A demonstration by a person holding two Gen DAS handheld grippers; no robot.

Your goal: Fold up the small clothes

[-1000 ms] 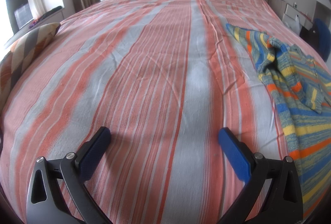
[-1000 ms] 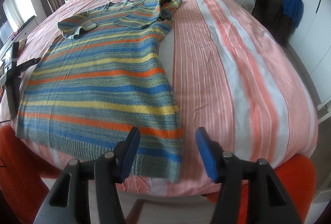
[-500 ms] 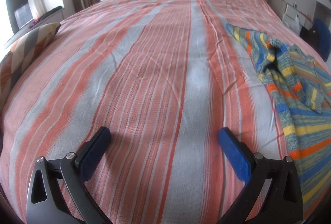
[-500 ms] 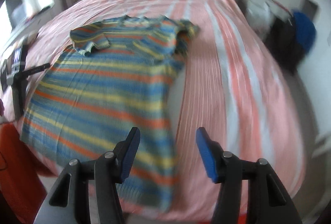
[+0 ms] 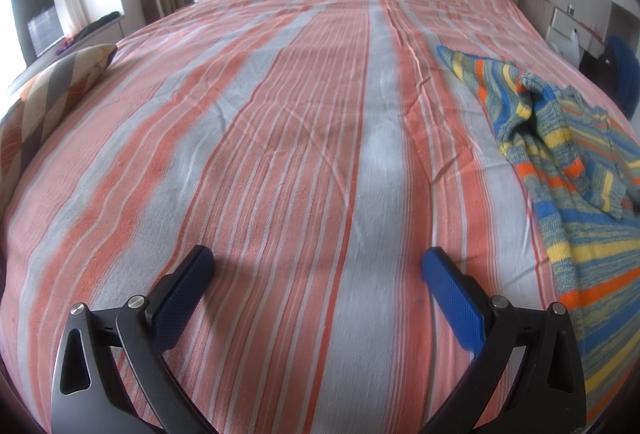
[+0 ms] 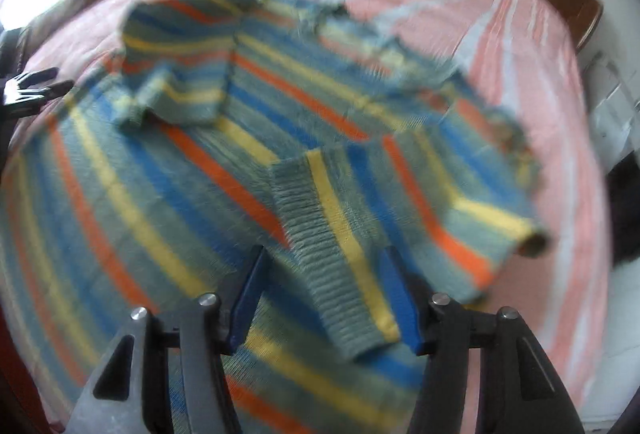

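With my right gripper (image 6: 326, 294) closing around the striped sweater's (image 6: 224, 169) sleeve cuff (image 6: 340, 254) at its right edge, I could pinch the body layer too; my left gripper (image 5: 316, 274) hangs open beside it.

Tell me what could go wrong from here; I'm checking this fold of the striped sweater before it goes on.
1. The right gripper is closing around the ribbed hem corner of the striped sweater; the blurred view suggests fast motion, so the corner may slip free.
2. The sleeve already lies folded unevenly, so the fold may trap wrinkles.
3. The left gripper is open over bare bedsheet, pinning nothing, so the sweater may drag.
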